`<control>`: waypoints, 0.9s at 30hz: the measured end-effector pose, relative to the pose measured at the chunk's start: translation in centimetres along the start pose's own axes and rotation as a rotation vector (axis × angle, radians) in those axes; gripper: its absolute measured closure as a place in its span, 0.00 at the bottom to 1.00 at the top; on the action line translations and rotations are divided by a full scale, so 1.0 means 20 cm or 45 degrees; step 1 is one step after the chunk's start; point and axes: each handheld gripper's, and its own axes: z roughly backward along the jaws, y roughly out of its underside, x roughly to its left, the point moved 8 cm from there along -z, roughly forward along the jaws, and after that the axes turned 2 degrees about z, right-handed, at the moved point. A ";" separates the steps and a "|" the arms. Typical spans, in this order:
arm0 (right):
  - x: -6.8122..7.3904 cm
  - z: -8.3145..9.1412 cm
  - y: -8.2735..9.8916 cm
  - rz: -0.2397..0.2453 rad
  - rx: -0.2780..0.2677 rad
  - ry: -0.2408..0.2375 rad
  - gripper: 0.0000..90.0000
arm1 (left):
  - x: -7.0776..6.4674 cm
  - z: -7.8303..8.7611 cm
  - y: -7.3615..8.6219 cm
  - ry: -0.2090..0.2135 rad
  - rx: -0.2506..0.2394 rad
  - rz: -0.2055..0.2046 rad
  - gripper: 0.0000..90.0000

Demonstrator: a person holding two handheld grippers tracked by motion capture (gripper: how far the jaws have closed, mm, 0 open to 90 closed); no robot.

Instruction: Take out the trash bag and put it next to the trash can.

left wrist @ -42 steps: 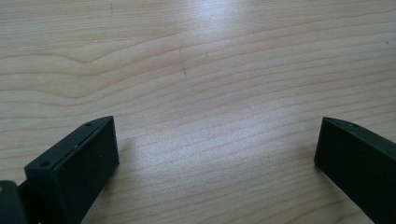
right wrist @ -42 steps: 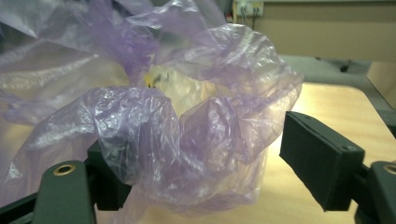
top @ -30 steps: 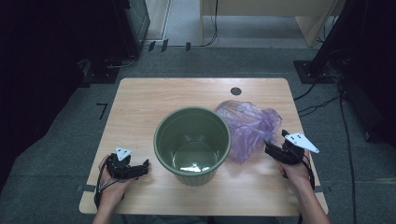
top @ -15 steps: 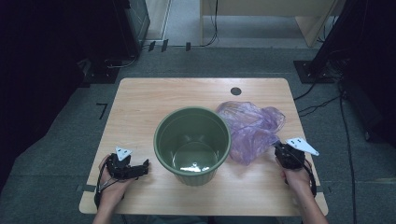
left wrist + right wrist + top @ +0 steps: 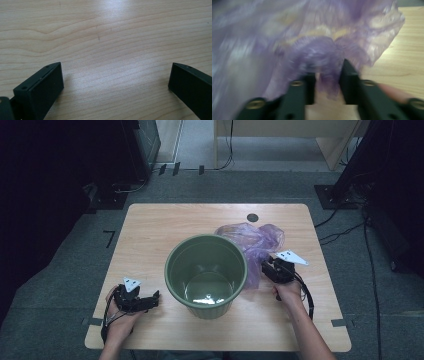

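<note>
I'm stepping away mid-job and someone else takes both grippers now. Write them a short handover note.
Left gripper: open, resting on the wooden table, nothing between its jaws.
Right gripper: jaws have just been opening, a fold of the crumpled purple plastic bag between them; the blur hides whether they pinch it.
The bag lies on the table against the round green plastic bin.
Done: bag reached.
Left, probably: spread the bag into the bin.

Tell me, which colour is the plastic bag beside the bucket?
Translucent purple plastic bag; clearest in the high view.

black claws [image 5: 272,268], brass screws, trailing cables
</note>
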 end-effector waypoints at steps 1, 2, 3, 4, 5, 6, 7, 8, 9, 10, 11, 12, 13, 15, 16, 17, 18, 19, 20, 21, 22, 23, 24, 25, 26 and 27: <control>-0.01 0.01 0.02 0.020 0.010 0.013 0.54 | 0.00 0.00 0.00 -0.002 0.002 -0.002 0.00; -0.03 0.03 0.03 0.032 0.012 0.020 0.50 | 0.00 0.00 0.00 -0.005 0.002 -0.002 0.00; -0.04 0.05 0.04 0.036 0.018 0.019 0.44 | 0.00 0.00 0.00 -0.007 0.002 -0.004 0.00; -0.06 0.06 0.06 0.042 0.032 0.032 0.37 | 0.00 0.00 0.00 -0.007 0.003 -0.003 0.00; -0.09 0.08 0.08 0.062 0.050 0.054 0.34 | 0.00 0.00 0.00 -0.006 0.005 -0.006 0.00; -0.13 0.11 0.12 0.089 0.092 0.084 0.32 | 0.00 0.00 0.00 -0.007 0.005 -0.006 0.00; -0.13 0.11 0.12 0.089 0.092 0.084 0.32 | 0.00 0.00 0.00 -0.007 0.005 -0.006 0.00; -0.15 0.12 0.13 0.095 0.112 0.098 0.29 | 0.00 0.00 0.00 -0.007 0.005 -0.006 0.00; -0.17 0.13 0.15 0.101 0.128 0.116 0.26 | 0.00 0.00 0.00 -0.008 0.005 -0.006 0.00; -0.19 0.14 0.17 0.105 0.146 0.131 0.24 | 0.00 0.00 0.00 -0.008 0.005 -0.005 0.00; -0.21 0.15 0.19 0.104 0.158 0.142 0.23 | 0.00 0.00 0.00 -0.008 0.003 -0.003 0.00; -0.22 0.16 0.20 0.096 0.172 0.149 0.21 | 0.00 0.00 0.00 -0.009 0.004 -0.004 0.00; -0.24 0.17 0.22 0.098 0.188 0.159 0.20 | 0.00 0.00 0.00 -0.010 0.003 -0.002 0.00; -0.28 0.20 0.28 0.103 0.232 0.193 0.20 | 0.00 0.00 0.00 -0.011 0.003 0.000 0.00; -0.28 0.20 0.28 0.103 0.232 0.193 0.20 | 0.00 0.00 0.00 -0.011 0.003 0.000 0.00; -0.30 0.21 0.29 0.099 0.236 0.198 0.20 | 0.00 0.00 0.00 -0.011 0.003 0.000 0.00; -0.31 0.22 0.30 0.090 0.242 0.203 0.20 | 0.00 0.00 0.00 -0.011 0.002 0.000 0.00; -0.32 0.23 0.31 0.080 0.245 0.209 0.20 | 0.00 0.00 0.00 -0.011 0.002 0.000 0.00; -0.33 0.25 0.32 0.079 0.245 0.214 0.20 | 0.00 0.00 0.00 -0.011 0.003 0.000 0.00; -0.34 0.26 0.32 0.079 0.242 0.219 0.20 | 0.00 0.00 0.00 -0.011 0.003 0.000 0.00; -0.34 0.28 0.33 0.074 0.244 0.224 0.20 | 0.00 0.00 0.00 -0.011 0.002 0.000 0.00; -0.35 0.29 0.33 0.072 0.245 0.230 0.20 | 0.00 0.00 0.00 -0.011 0.003 0.000 0.00; -0.36 0.31 0.34 0.066 0.248 0.238 0.20 | 0.00 0.00 0.00 -0.011 0.003 0.000 0.00; -0.37 0.32 0.35 0.054 0.251 0.240 0.20 | 0.00 0.00 0.00 -0.011 0.003 0.000 0.00; -0.38 0.33 0.36 0.045 0.251 0.247 0.20 | 0.00 0.00 0.00 -0.011 0.002 0.000 0.00; -0.39 0.35 0.37 0.038 0.251 0.254 0.20 | 0.00 0.00 0.00 -0.011 0.003 0.000 0.00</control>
